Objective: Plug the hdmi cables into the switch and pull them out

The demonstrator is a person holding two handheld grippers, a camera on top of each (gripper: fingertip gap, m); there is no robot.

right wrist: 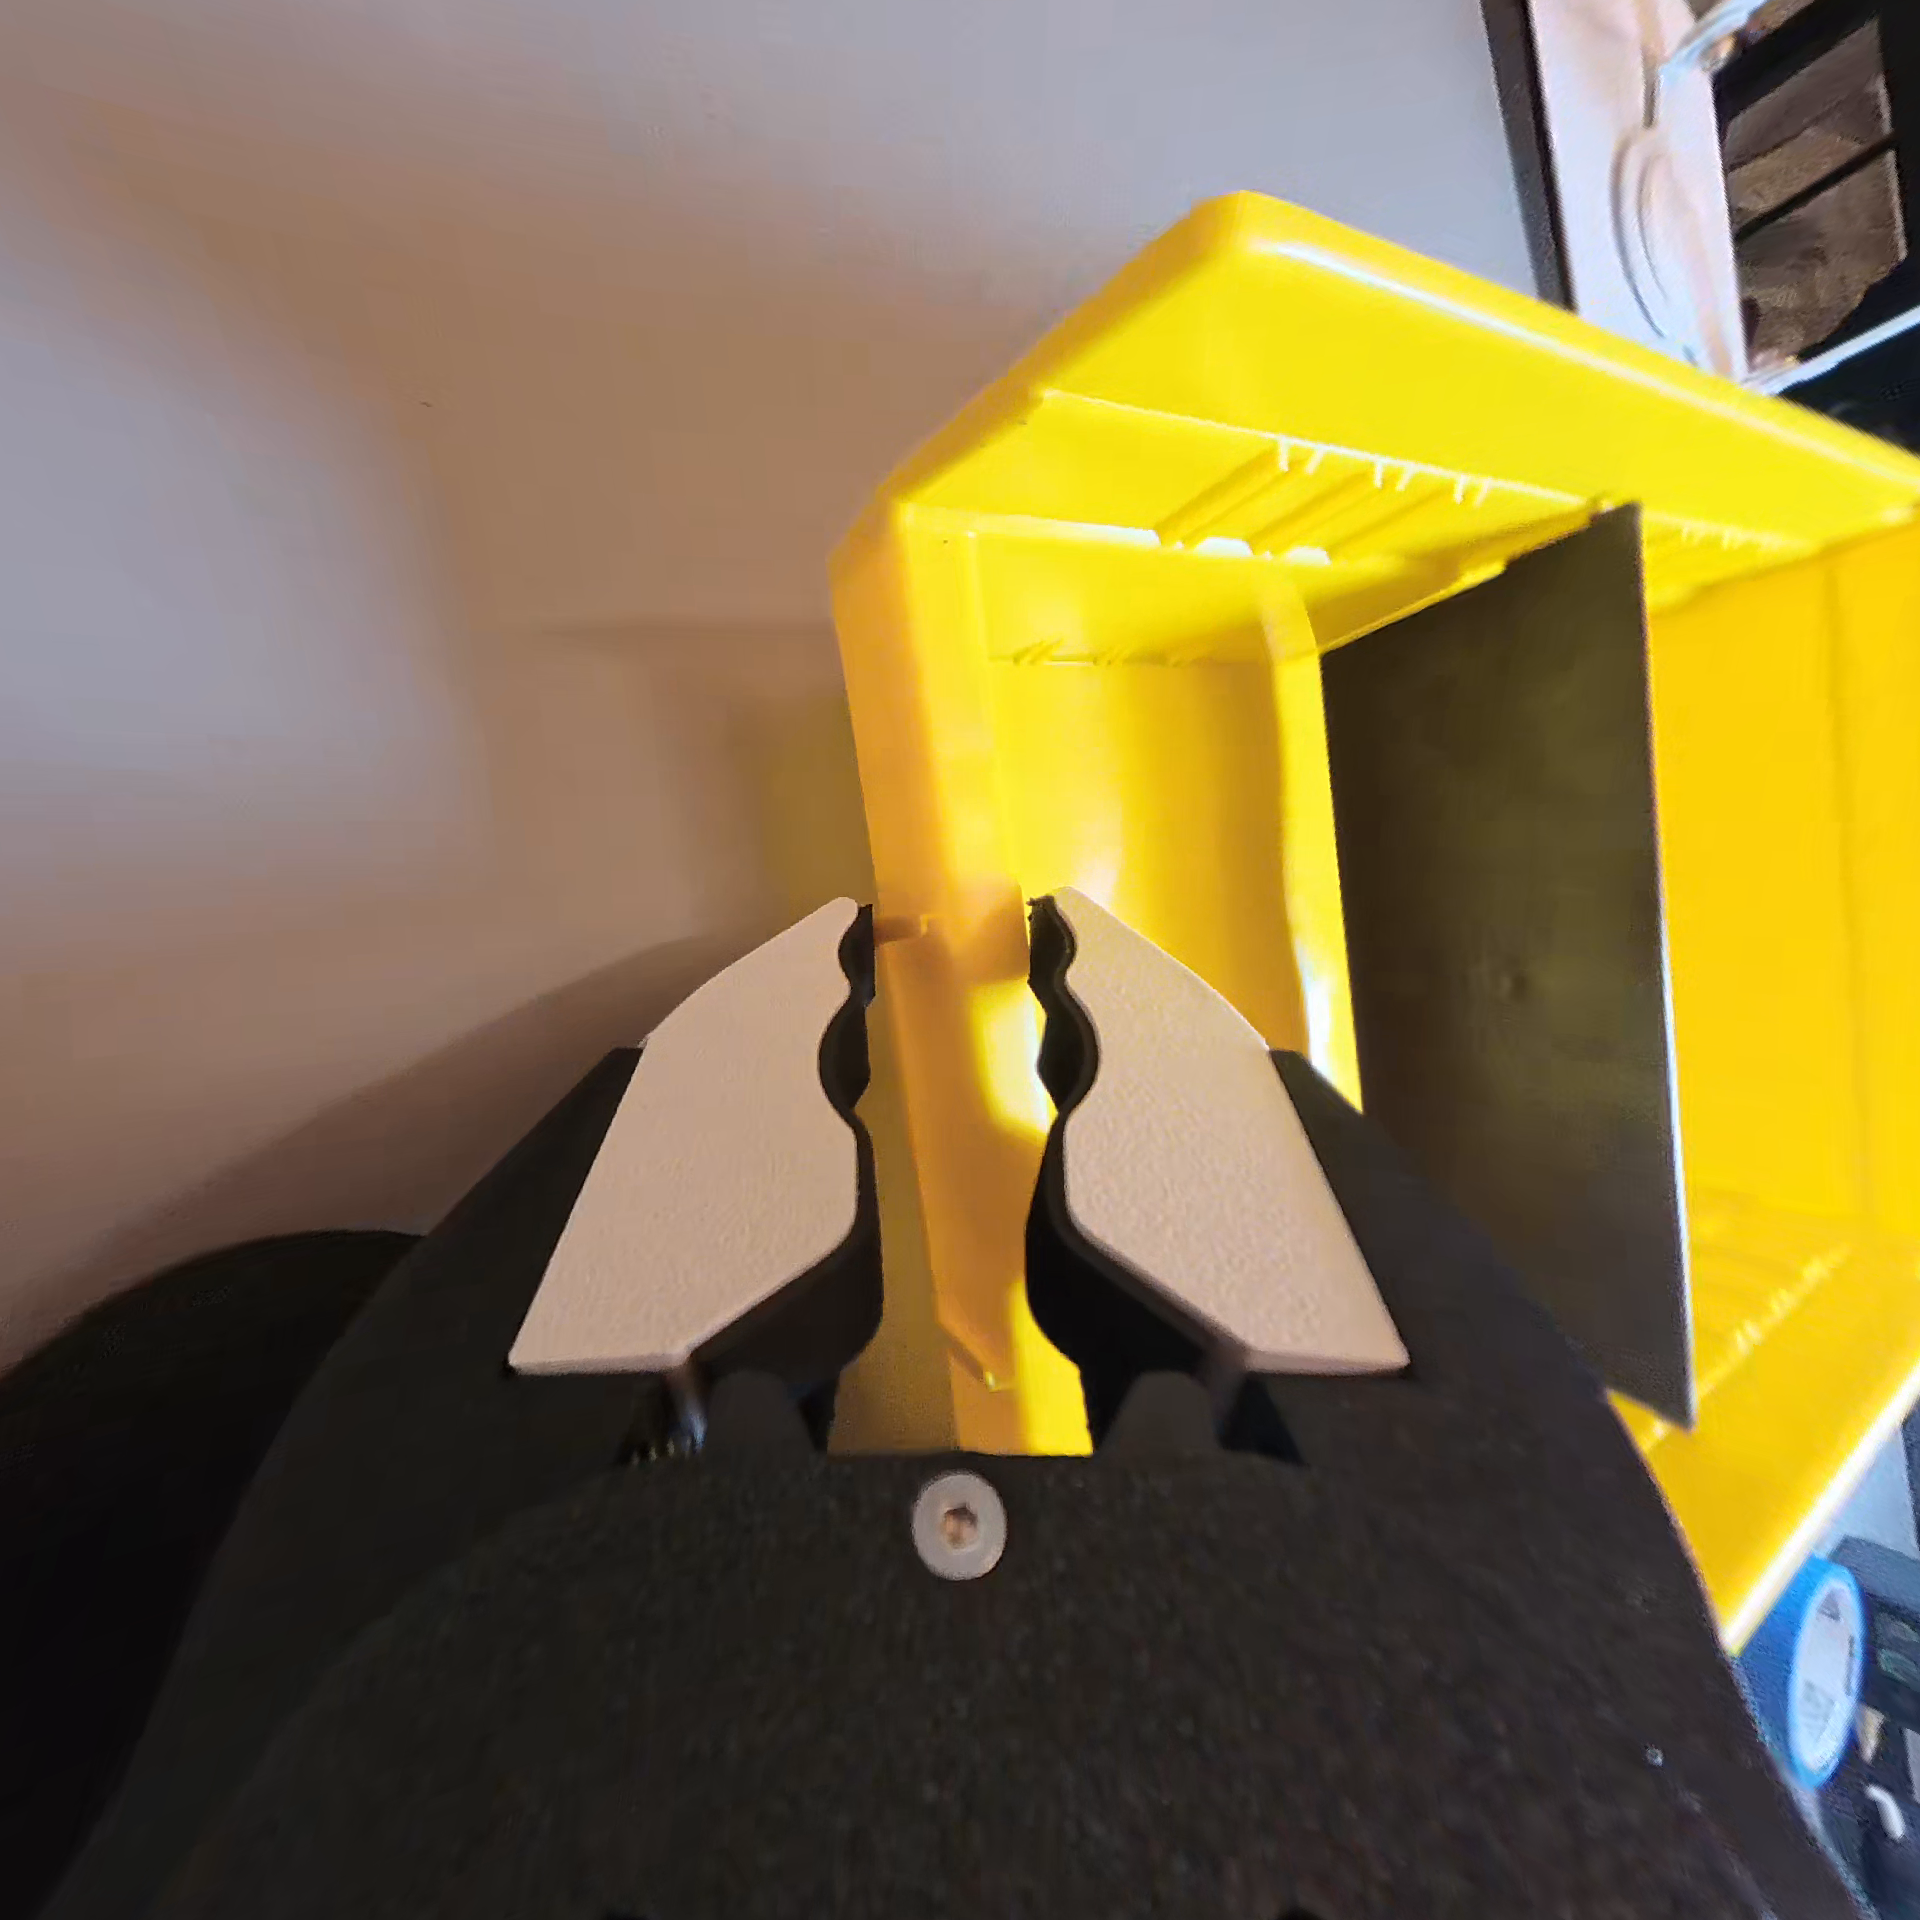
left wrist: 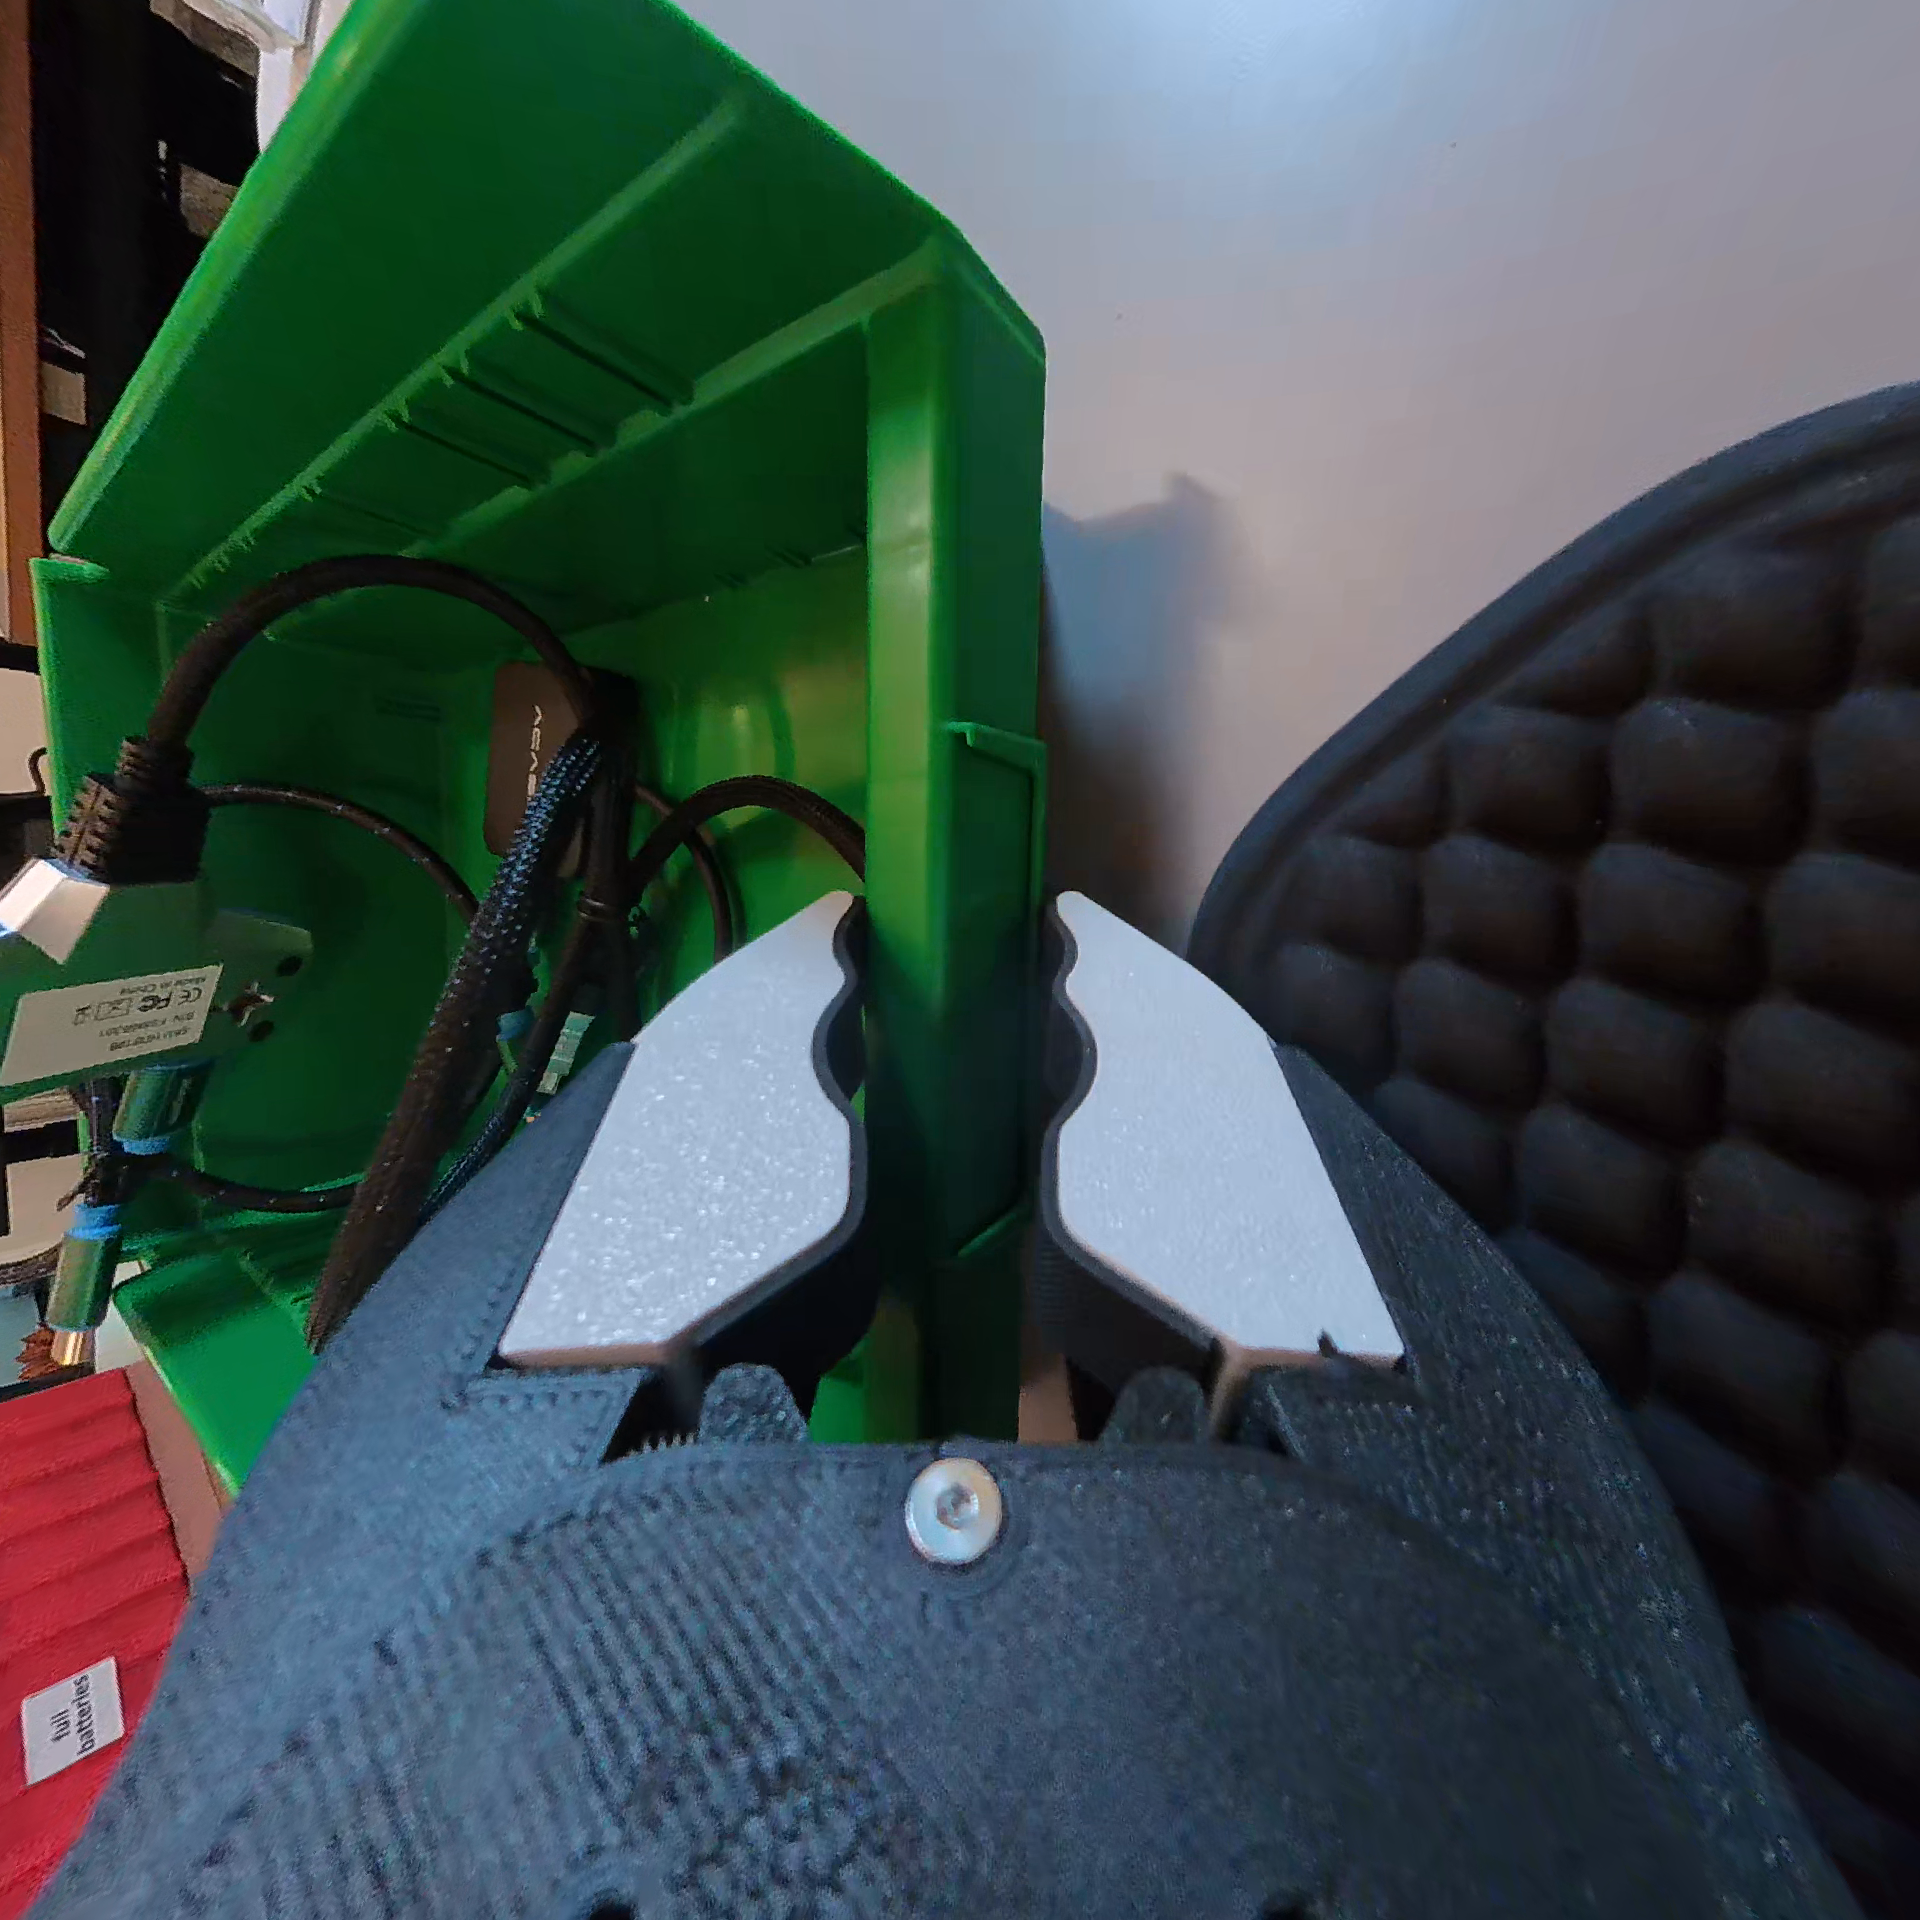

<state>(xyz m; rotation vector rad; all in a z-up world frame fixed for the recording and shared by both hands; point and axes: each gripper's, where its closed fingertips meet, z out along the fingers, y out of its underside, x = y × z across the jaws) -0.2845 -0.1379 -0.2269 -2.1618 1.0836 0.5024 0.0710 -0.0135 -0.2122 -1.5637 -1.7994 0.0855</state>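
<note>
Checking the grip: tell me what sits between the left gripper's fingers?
The green bin's wall edge, clamped by the left gripper, in the left wrist view.

White printed sticker on silver metal switch box, far left of left gripper. Pale logo lettering on grey flat device inside green plastic bin, ahead-left. White label on red ribbed surface, low left. Low right of right gripper, under yellow plastic bin: blue tape roll, print too small to read.
</note>
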